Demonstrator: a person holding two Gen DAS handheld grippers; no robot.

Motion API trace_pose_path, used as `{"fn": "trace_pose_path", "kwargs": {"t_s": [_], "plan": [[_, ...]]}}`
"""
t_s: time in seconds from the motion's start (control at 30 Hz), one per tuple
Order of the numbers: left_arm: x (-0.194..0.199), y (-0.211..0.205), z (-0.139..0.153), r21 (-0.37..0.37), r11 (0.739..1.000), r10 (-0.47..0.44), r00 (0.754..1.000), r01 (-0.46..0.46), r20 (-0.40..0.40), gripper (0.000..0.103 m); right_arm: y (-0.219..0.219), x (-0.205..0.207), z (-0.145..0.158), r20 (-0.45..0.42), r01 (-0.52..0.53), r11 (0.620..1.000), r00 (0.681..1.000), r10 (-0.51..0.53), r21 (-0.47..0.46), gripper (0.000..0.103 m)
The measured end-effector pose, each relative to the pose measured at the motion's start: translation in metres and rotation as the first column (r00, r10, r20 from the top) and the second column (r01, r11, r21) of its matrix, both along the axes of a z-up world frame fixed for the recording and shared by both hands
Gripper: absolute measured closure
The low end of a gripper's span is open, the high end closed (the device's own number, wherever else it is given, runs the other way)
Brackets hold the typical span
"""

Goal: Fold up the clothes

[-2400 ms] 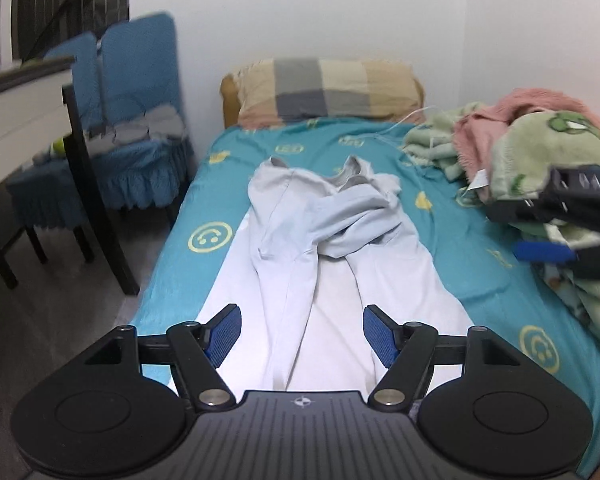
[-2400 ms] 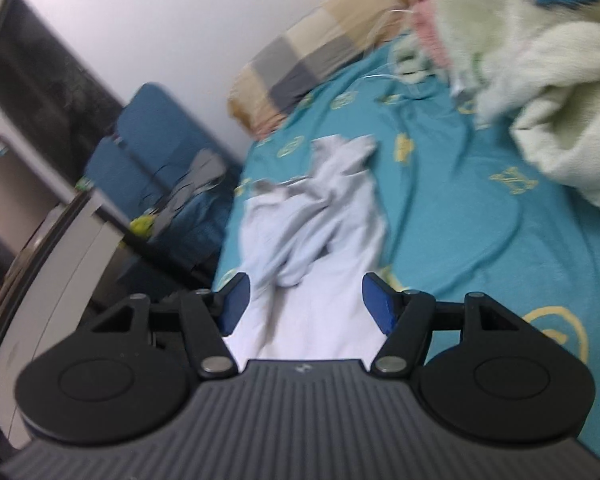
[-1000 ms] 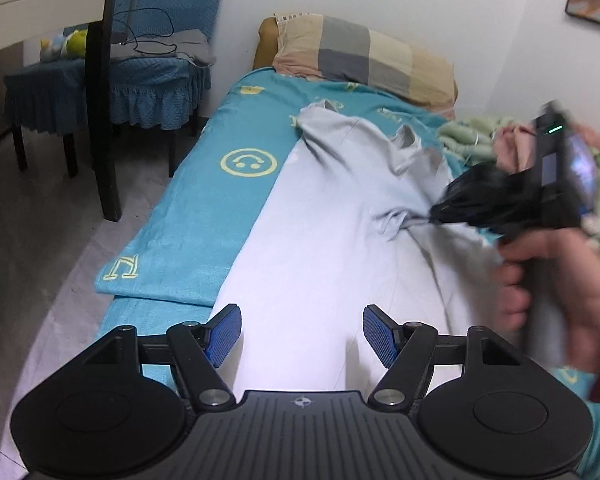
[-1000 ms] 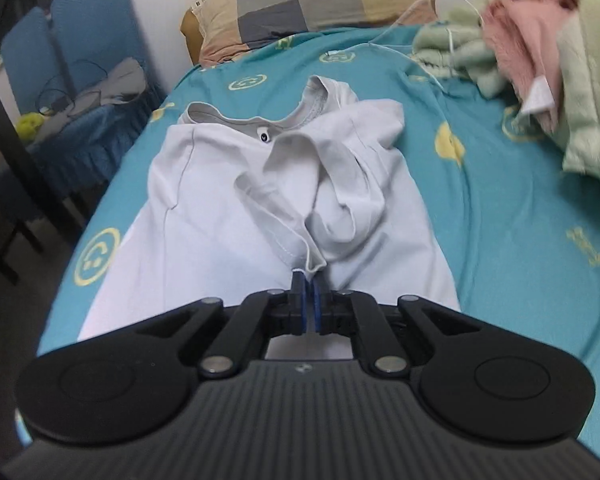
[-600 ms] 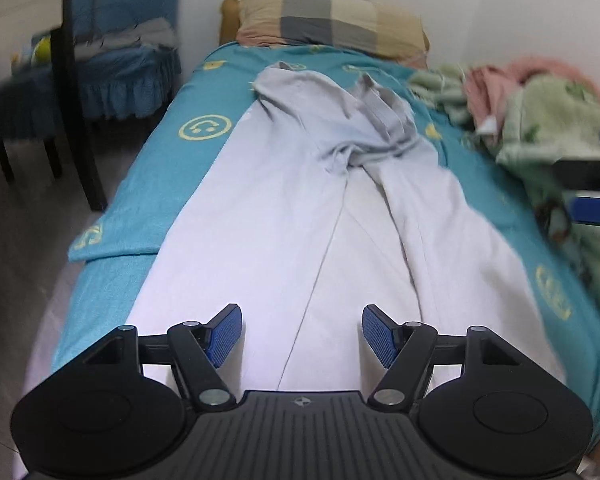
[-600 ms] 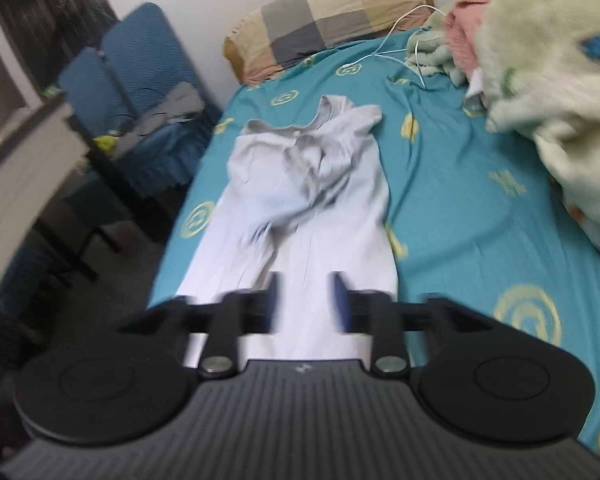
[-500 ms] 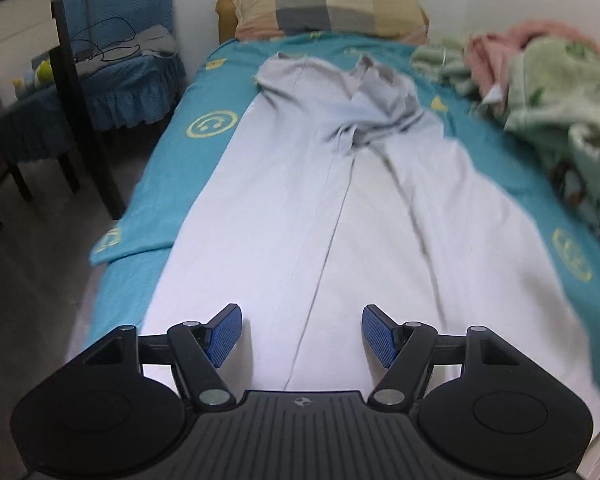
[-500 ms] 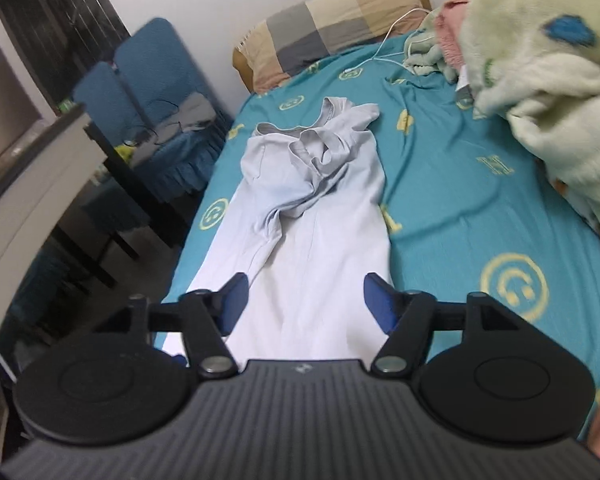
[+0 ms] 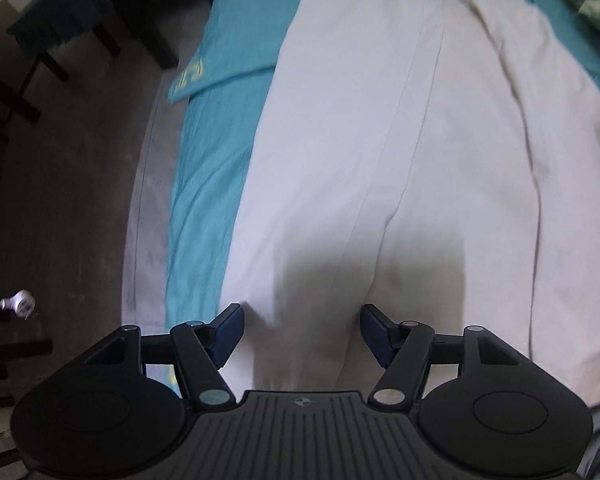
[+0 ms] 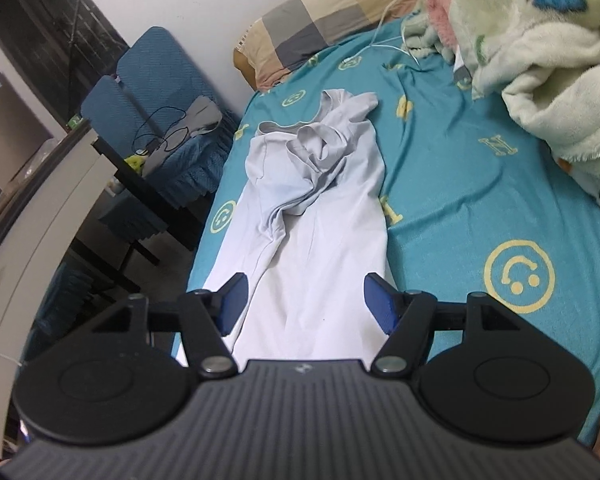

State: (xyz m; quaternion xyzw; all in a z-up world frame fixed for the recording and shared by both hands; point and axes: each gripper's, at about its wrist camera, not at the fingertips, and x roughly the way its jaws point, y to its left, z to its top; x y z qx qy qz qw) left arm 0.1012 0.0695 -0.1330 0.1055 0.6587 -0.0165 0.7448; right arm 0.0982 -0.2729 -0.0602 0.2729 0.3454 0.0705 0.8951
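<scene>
A pale grey T-shirt [image 10: 320, 208] lies lengthwise on the teal bed sheet [image 10: 460, 184], collar toward the pillow, with its sleeves bunched over the chest. My left gripper [image 9: 302, 328] points straight down over the shirt's lower part [image 9: 400, 160] near the hem. Its jaws are closing, and the cloth lies under the gap with neither pad pressing on it. My right gripper [image 10: 305, 300] hovers open above the shirt's lower half, holding nothing.
A checked pillow [image 10: 324, 12] lies at the bed's head. Fleece blankets [image 10: 540, 60] are heaped along the right side, with a white cable [image 10: 392, 12] beside them. Blue chairs [image 10: 152, 92] and a dark-legged table [image 10: 40, 208] stand left of the bed, on grey floor [image 9: 80, 180].
My right gripper let go of the sleeve, opened and drew back up toward the bed's foot. My left gripper tipped down from looking along the bed to facing the shirt's hem.
</scene>
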Motion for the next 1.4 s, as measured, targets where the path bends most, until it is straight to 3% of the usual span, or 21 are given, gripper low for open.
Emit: {"fn": "trace_pose_path", "kwargs": {"t_s": [0.1,0.13,0.2,0.23,0.27,0.43,0.67,0.77,0.93,1.03,1.13,1.17,1.27,1.4], "plan": [[-0.003,0.0,-0.005,0.007,1.0,-0.005,0.999,0.005,-0.036,0.039,-0.005,0.004,-0.001,-0.003,0.004,1.0,1.0,-0.004,0.03,0.036],[-0.004,-0.001,-0.005,-0.002,1.0,-0.013,0.999,0.013,-0.038,0.047,-0.007,0.006,-0.002,-0.006,0.005,0.999,1.0,-0.004,0.036,0.036],[-0.005,-0.003,0.001,0.001,0.999,-0.034,0.999,0.034,-0.039,0.075,-0.01,0.007,-0.004,-0.014,0.008,0.999,1.0,-0.007,0.046,0.036],[-0.006,-0.004,0.005,0.004,0.999,-0.045,0.998,0.045,-0.039,0.095,-0.011,0.007,-0.005,-0.019,0.01,0.999,1.0,-0.009,0.054,0.036],[-0.007,-0.005,0.008,0.008,0.998,-0.055,0.998,0.055,-0.04,0.098,-0.013,0.007,-0.006,-0.024,0.012,0.998,1.0,-0.011,0.063,0.036],[-0.015,-0.008,0.05,0.005,0.994,-0.108,0.994,0.108,0.012,0.101,-0.02,0.004,-0.006,-0.029,0.026,0.995,0.999,-0.024,0.098,0.036],[-0.02,-0.035,0.134,-0.194,0.974,-0.111,0.992,0.12,0.056,0.101,-0.024,-0.001,-0.004,-0.027,0.022,0.994,0.999,-0.019,0.107,0.036],[-0.032,-0.068,0.134,-0.22,0.958,-0.17,0.983,0.182,0.072,0.101,-0.026,0.0,-0.006,-0.044,0.023,0.993,0.999,-0.019,0.115,0.036],[-0.041,-0.102,0.08,-0.247,0.948,-0.196,0.979,0.201,0.047,0.101,-0.029,0.002,-0.012,-0.069,0.013,0.993,0.998,-0.005,0.119,0.036],[-0.043,-0.102,0.048,-0.296,0.937,-0.18,0.983,0.184,0.042,0.097,-0.028,0.001,-0.017,-0.092,-0.007,0.993,0.996,0.018,0.116,0.036],[-0.048,-0.093,0.044,-0.342,0.925,-0.155,0.986,0.165,0.055,0.077,-0.027,0.001,-0.025,-0.132,-0.019,0.993,0.991,0.035,0.12,0.036],[-0.049,-0.086,0.048,-0.345,0.923,-0.151,0.985,0.17,0.081,0.064,-0.027,0.001,-0.027,-0.142,-0.021,0.992,0.989,0.039,0.123,0.036],[-0.047,-0.06,0.063,-0.338,0.926,-0.117,0.979,0.169,0.168,0.039,-0.025,0.004,-0.033,-0.164,-0.023,0.992,0.985,0.044,0.127,0.036],[-0.034,-0.019,0.065,-0.315,0.944,-0.016,0.968,0.097,0.249,0.025,-0.017,0.005,-0.037,-0.184,-0.04,0.995,0.981,0.056,0.087,0.036]]}}
